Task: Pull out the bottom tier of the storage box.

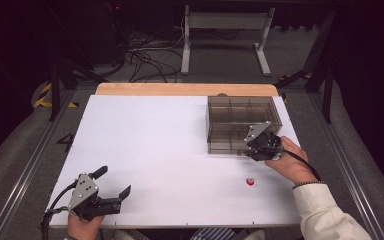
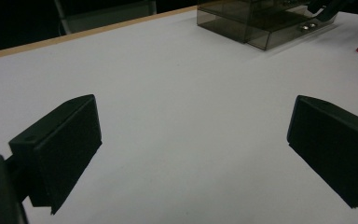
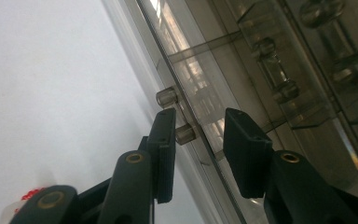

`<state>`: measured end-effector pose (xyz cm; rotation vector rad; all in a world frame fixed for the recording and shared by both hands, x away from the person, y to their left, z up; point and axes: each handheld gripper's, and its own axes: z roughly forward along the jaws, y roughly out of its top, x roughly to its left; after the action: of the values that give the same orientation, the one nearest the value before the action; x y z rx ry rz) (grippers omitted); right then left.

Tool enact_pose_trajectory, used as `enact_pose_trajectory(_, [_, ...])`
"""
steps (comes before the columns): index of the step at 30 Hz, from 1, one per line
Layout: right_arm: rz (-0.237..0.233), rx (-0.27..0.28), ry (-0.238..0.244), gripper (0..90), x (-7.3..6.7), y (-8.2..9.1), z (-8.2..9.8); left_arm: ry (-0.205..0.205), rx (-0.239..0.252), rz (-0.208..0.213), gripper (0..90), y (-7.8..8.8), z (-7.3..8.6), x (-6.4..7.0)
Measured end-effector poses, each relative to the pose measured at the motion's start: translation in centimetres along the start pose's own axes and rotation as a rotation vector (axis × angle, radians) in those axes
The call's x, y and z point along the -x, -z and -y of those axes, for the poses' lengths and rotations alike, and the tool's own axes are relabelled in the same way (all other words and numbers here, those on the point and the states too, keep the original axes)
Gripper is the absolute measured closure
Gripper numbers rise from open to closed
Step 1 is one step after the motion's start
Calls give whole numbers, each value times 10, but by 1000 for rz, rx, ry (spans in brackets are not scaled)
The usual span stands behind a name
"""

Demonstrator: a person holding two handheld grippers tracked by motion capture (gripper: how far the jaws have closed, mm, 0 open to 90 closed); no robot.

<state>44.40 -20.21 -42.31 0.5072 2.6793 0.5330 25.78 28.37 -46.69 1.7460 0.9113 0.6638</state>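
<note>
Two grippers: right gripper straddles a knob on the organizer's drawer front, jaws apart w/o pinching, prob. to pull it. Left gripper idles spread over tabletop.

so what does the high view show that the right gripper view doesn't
High view alone: the whole white table, the left tongs with jaws wide apart over bare table, the person's sleeve, and the floor with cables and a metal stand behind.

Right gripper view alone: a close look at the drawer's two small clear knobs, with the right tongs set astride the drawer front beside them.

Both: the smoky clear drawer box, the right tongs at its front, and the small red-and-white thing on the table.
</note>
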Motion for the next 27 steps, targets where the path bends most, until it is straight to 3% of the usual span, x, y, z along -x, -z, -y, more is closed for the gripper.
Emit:
enact_pose_trajectory(11, [-57, -38, 2, 715, -5, 1, 5, -1, -2, 1, 37, -1, 0, 0])
enact_pose_trajectory(27, [-90, -52, 23, 715, -20, 9, 9, -1, -4, 10, 37, -4, -1, 1])
